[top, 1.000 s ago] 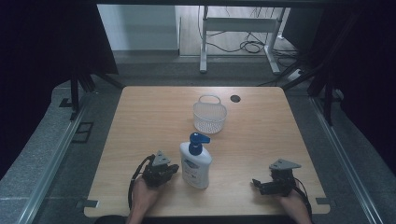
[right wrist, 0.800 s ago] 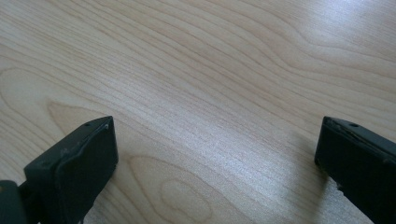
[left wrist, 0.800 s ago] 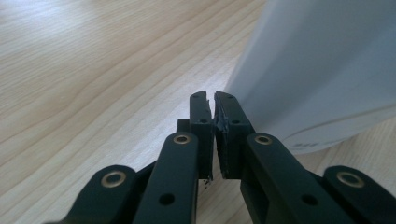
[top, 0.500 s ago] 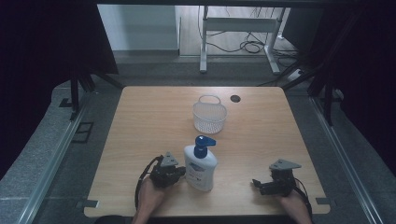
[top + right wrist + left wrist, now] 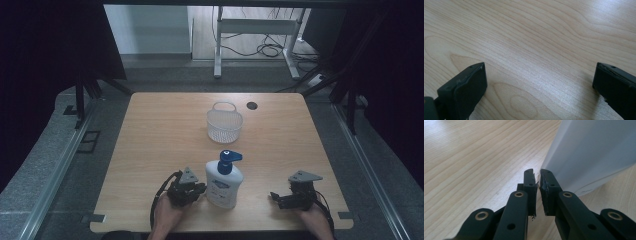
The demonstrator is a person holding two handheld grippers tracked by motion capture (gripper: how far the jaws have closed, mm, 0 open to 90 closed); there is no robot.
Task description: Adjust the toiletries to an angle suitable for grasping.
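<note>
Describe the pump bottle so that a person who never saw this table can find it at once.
Start at the wooden table and go to its near edge, between the two hand-held grippers. The pump bottle stands upright there, beside the left gripper. It is white with a blue pump, unlike the white mesh basket farther back.

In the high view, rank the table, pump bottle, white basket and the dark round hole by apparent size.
1. table
2. pump bottle, though it is nearer the camera than the basket, so this rank is unsure
3. white basket
4. dark round hole
</note>
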